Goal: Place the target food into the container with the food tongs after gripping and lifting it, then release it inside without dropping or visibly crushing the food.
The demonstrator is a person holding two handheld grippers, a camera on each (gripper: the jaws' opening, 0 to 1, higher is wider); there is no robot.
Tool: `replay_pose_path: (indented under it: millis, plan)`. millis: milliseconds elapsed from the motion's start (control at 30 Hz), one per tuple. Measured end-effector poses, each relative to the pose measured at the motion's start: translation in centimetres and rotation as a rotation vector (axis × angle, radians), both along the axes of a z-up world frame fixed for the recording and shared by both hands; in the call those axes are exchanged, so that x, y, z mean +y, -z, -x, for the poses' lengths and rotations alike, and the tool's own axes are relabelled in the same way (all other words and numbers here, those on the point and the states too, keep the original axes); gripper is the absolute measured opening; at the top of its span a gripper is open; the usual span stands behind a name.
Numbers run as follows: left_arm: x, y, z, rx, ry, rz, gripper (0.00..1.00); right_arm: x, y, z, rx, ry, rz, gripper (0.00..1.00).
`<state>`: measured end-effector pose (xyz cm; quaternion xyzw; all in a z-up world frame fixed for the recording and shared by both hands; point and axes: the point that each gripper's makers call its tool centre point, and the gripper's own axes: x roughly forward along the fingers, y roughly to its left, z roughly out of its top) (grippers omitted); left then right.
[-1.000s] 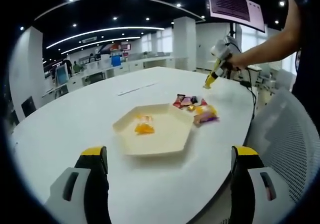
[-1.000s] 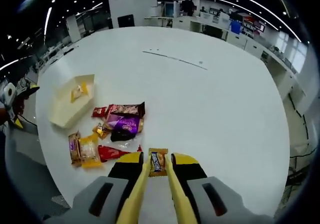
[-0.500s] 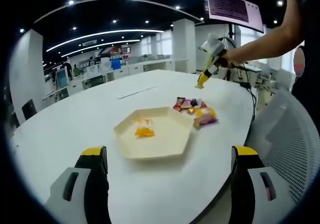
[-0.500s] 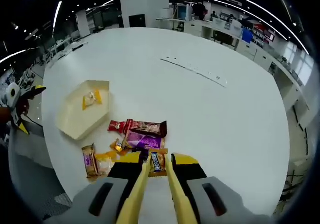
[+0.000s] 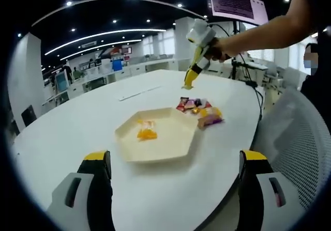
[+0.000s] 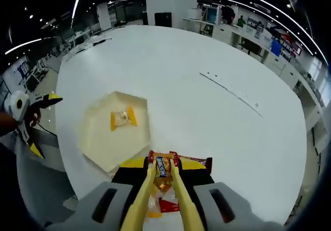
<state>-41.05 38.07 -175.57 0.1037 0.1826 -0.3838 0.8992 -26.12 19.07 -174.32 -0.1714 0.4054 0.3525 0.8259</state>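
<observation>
The right gripper (image 6: 163, 175) works a pair of yellow food tongs (image 6: 142, 202), and their tips are pressed together on a small orange snack packet (image 6: 164, 168), held in the air at lower centre of the right gripper view. The cream hexagonal tray (image 6: 98, 143) sits to the left of the packet, already holding one yellow-wrapped sweet (image 6: 122, 118). Beneath the tongs lies the pile of other wrapped snacks (image 6: 182, 161).

The step in hand looks like the carry to the tray. To do it well, the grip pressure should probably stay even, firm enough not to drop the packet, light enough not to squash it. The packet should be over the tray's bare floor and low before the tongs open.

In the left gripper view the left gripper (image 5: 173, 176) has its jaws wide apart and empty, at the bottom of the frame, facing the tray across the white table (image 5: 62, 133)
</observation>
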Motion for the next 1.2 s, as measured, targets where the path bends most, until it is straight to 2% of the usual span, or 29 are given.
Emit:
replay_pose_path:
  millis: [133,233,600,833,933,1200]
  plan:
    - [-0.4,0.2,0.4,0.037,0.018,0.04,1.0,2.5,-0.6,0.4,0.001,-0.04,0.004,0.22]
    - [-0.6,0.3,0.6,0.049,0.027,0.042,1.0,4.6,-0.6,0.8,0.015,-0.08,0.016,0.22]
    - [-0.4,-0.2,0.4,0.019,0.016,0.045,1.0,9.2,-0.9,1.0,0.03,-0.167,0.039,0.21]
    - [-0.4,-0.2,0.4,0.015,0.018,0.045,0.99,11.0,-1.8,1.2,0.016,-0.194,0.007,0.22]
    - [-0.5,-0.3,0.4,0.011,0.022,0.046,0.99,11.4,-1.7,1.5,0.0,-0.218,0.012,0.23]
    - [-0.3,-0.6,0.2,-0.008,0.013,0.046,0.98,11.3,-1.7,1.5,-0.014,-0.241,0.011,0.24]
